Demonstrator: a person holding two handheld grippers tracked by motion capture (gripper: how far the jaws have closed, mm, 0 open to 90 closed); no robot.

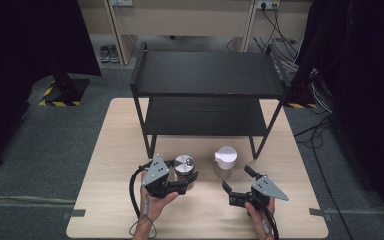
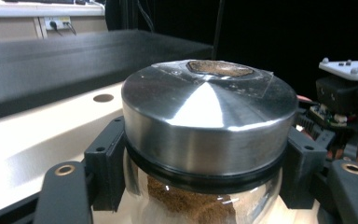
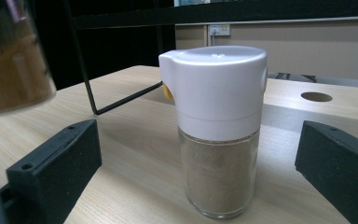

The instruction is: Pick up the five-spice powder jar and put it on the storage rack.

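Note:
A glass jar (image 1: 183,163) with a shiny metal lid and brown powder inside sits between the jaws of my left gripper (image 1: 186,177). In the left gripper view the black pads (image 2: 105,158) press on the jar (image 2: 209,116) just under its lid. From the right gripper view the jar (image 3: 9,60) hangs above the tabletop at the upper left. A glass shaker (image 1: 225,161) with a white cap stands upright on the table. My right gripper (image 1: 236,177) is open just in front of it. The shaker (image 3: 216,126) holds pale powder and stands ahead of the wide-apart fingers (image 3: 56,158).
A black two-level shelf (image 1: 207,75) stands at the back of the wooden table (image 1: 105,200), its front legs just behind the two containers. The right gripper's body (image 2: 349,88) is close to the jar's right side. Grey carpet surrounds the table.

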